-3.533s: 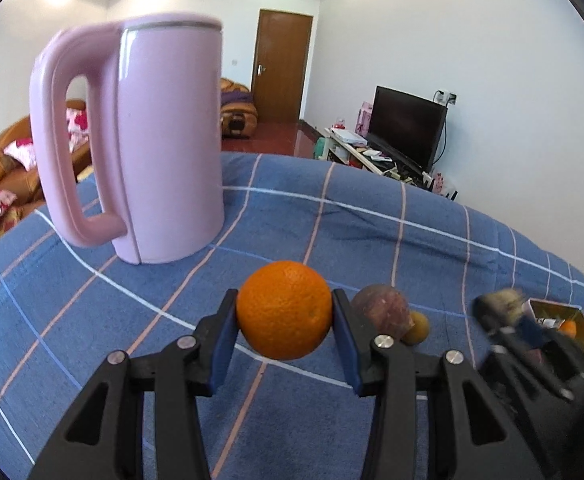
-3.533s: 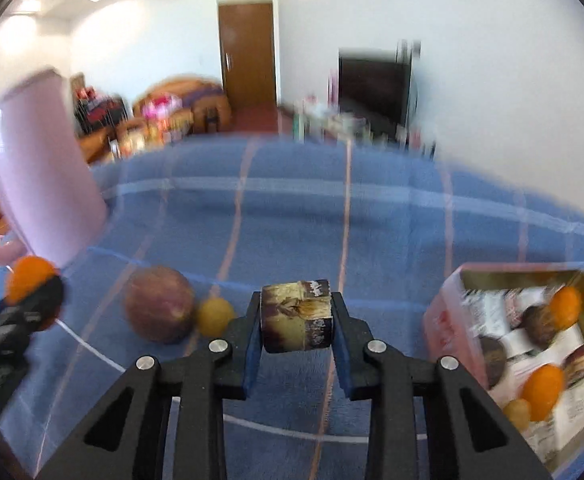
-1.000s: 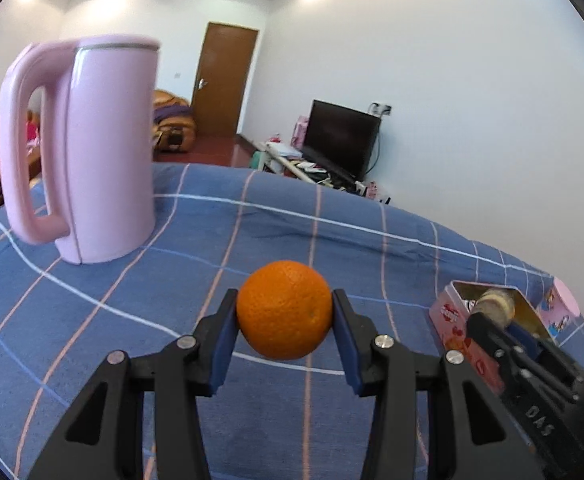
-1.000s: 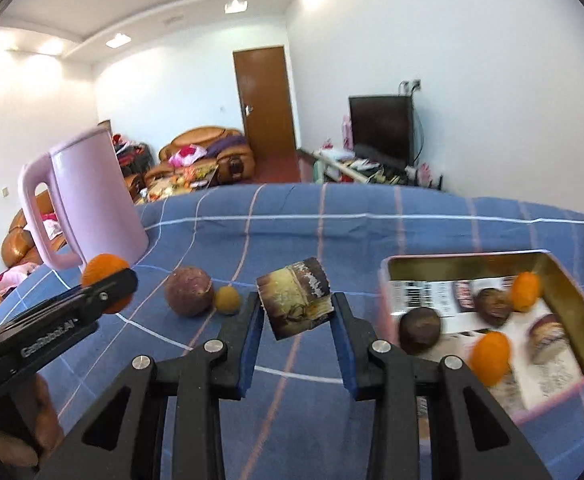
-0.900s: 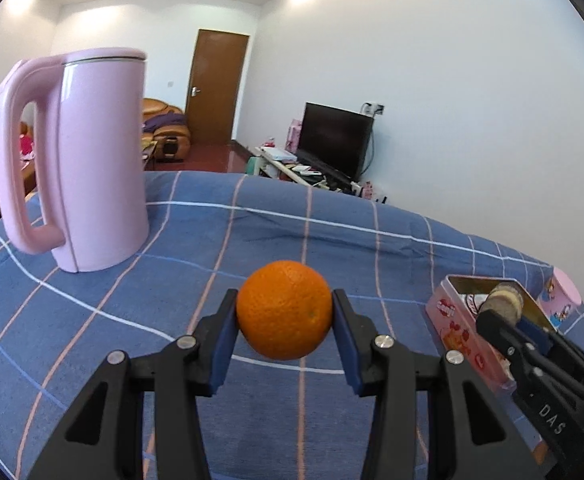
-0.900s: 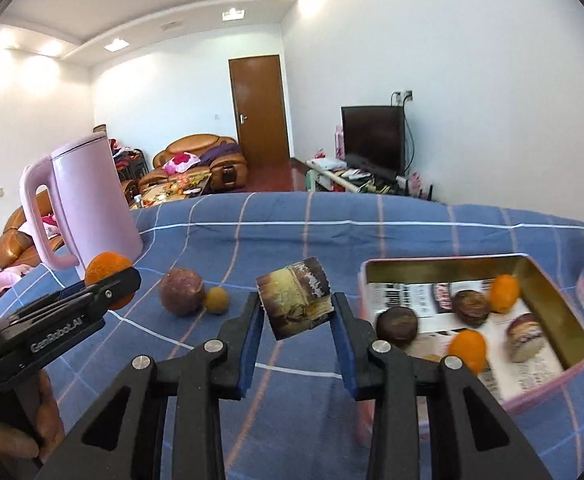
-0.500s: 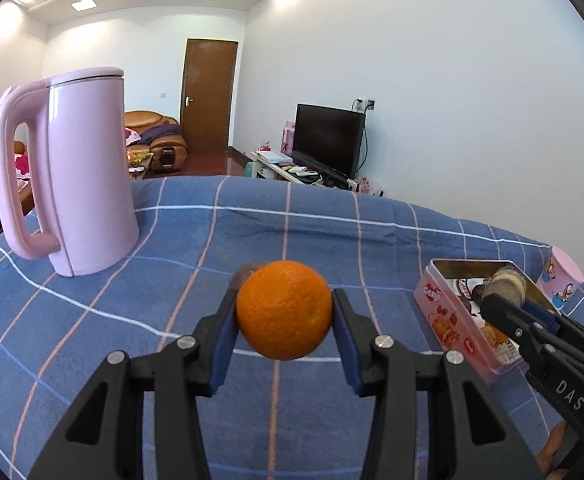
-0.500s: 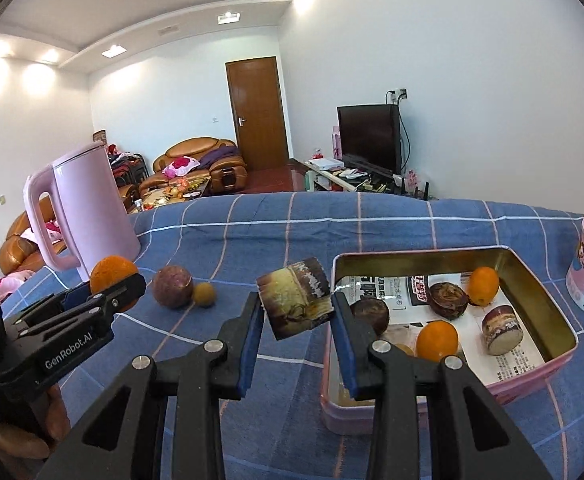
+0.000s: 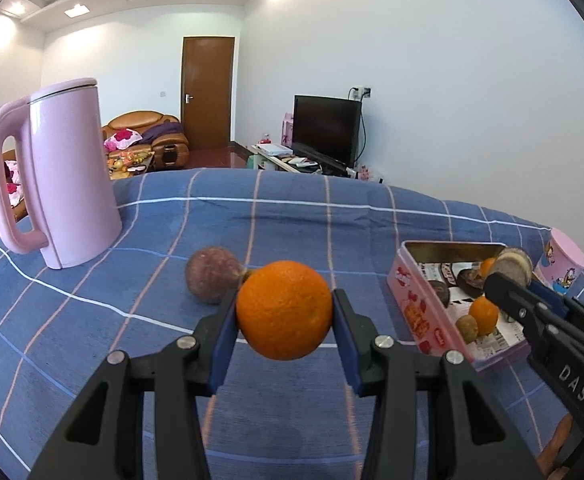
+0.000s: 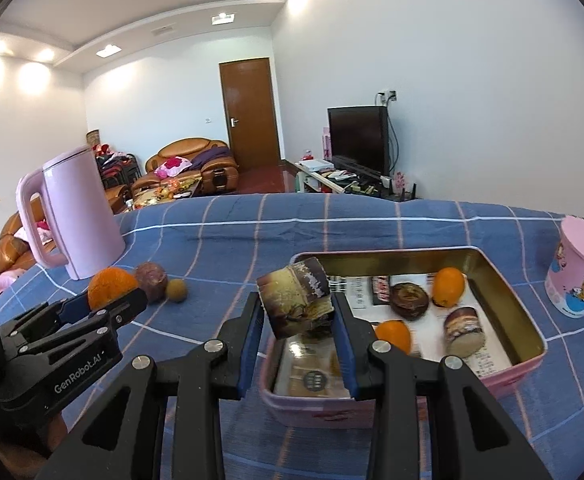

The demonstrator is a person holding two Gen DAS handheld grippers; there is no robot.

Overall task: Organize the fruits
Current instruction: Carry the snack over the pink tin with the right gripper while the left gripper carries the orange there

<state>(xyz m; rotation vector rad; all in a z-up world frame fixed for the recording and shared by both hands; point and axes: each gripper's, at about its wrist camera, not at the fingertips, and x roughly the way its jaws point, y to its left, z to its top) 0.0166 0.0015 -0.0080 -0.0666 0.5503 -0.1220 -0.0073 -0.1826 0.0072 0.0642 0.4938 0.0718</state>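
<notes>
left gripper (image 9: pixel 284 322): clamped on round orange fruit (image 9: pixel 284 310), both blue pads pressed to its sides, carried clear above blue checked tablecloth (image 9: pixel 292 220)
right gripper (image 10: pixel 296 330): clamped on brown-and-cream short cylinder piece (image 10: pixel 296 306), tilted between pads, hanging over near-left corner of tin
target: pink rectangular metal tin (image 10: pixel 530 354), open, paper-lined, right below right gripper; ahead-right of left gripper
in tin: two small oranges, dark round pieces, one more cylinder piece
loose: dull purple round fruit (image 9: pixel 209 274) plus small yellow-brown fruit (image 10: pixel 176 290), ahead-left of left gripper
step: drop-off into tin
tip: push right gripper further over bare paper, lower inside rim, then release; bring orange in after, keeping grippers apart
</notes>
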